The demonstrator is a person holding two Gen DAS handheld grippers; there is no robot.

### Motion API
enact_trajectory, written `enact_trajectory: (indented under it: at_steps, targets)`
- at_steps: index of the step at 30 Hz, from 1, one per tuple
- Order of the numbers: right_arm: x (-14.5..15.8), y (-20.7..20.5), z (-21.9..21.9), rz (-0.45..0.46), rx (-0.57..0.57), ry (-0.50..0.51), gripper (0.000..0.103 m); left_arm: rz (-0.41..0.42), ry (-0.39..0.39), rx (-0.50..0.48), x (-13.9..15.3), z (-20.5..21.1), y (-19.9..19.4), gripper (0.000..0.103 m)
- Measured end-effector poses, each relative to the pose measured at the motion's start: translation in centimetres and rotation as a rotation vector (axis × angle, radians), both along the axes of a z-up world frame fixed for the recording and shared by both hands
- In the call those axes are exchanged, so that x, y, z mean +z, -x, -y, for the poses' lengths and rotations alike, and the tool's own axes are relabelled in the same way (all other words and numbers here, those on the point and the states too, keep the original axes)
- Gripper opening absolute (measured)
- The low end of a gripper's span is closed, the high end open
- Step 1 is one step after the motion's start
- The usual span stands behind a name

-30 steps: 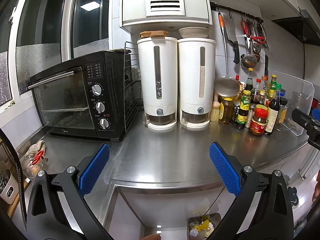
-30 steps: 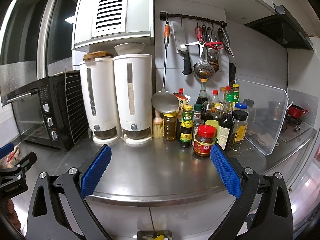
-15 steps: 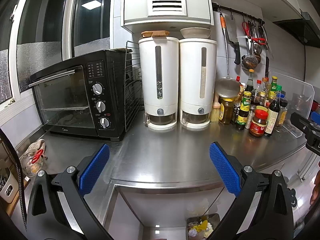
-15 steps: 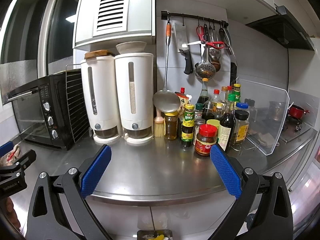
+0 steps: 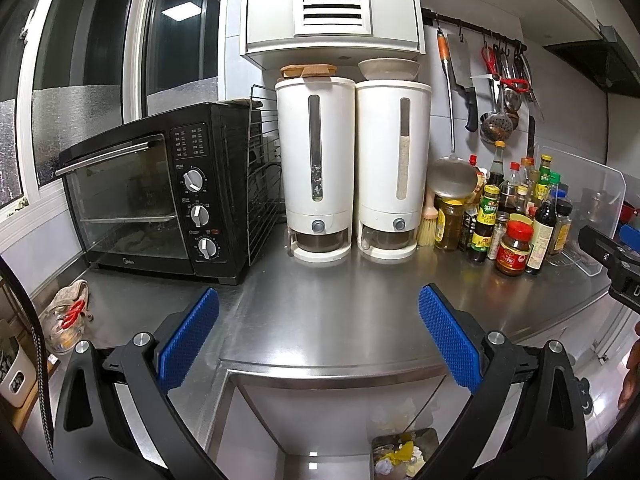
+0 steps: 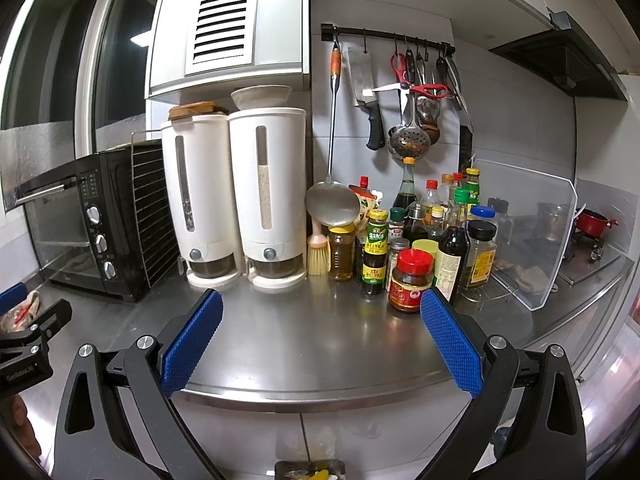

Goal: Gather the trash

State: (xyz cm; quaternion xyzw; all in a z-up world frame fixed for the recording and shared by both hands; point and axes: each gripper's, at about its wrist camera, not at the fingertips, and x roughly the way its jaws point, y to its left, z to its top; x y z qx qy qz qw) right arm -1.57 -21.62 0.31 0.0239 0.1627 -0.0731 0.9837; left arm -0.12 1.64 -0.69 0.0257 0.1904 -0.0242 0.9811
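My left gripper (image 5: 318, 342) hangs open over the front edge of the steel counter (image 5: 340, 312), nothing between its blue pads. The right gripper (image 6: 320, 340) is open too, further right along the same counter edge, and holds nothing. A trash bin (image 5: 404, 456) with yellow and white scraps inside sits on the floor below the counter, seen low in the left wrist view; its rim (image 6: 310, 470) shows at the bottom of the right wrist view. A crumpled plastic bag with red bits (image 5: 66, 322) lies on the counter at the far left, beside the oven.
A black toaster oven (image 5: 160, 196) stands at the left, two white dispensers (image 5: 352, 168) in the middle, and a cluster of sauce bottles and jars (image 6: 424, 248) to the right. A clear splash guard (image 6: 528, 232) and the stove lie beyond. Utensils hang on a wall rail (image 6: 400, 92).
Both grippers have risen and drifted slightly; the counter items sit a little lower in view. Both stay open.
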Motion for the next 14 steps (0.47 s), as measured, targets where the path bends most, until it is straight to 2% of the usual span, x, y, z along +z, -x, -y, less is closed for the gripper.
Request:
enact_trajectory:
  at_steps: [14]
  targets:
    - [0.0,-0.17,-0.41,-0.003,0.004,-0.001,0.1,-0.013,0.014,0.014,0.04,-0.42,-0.1,0.095]
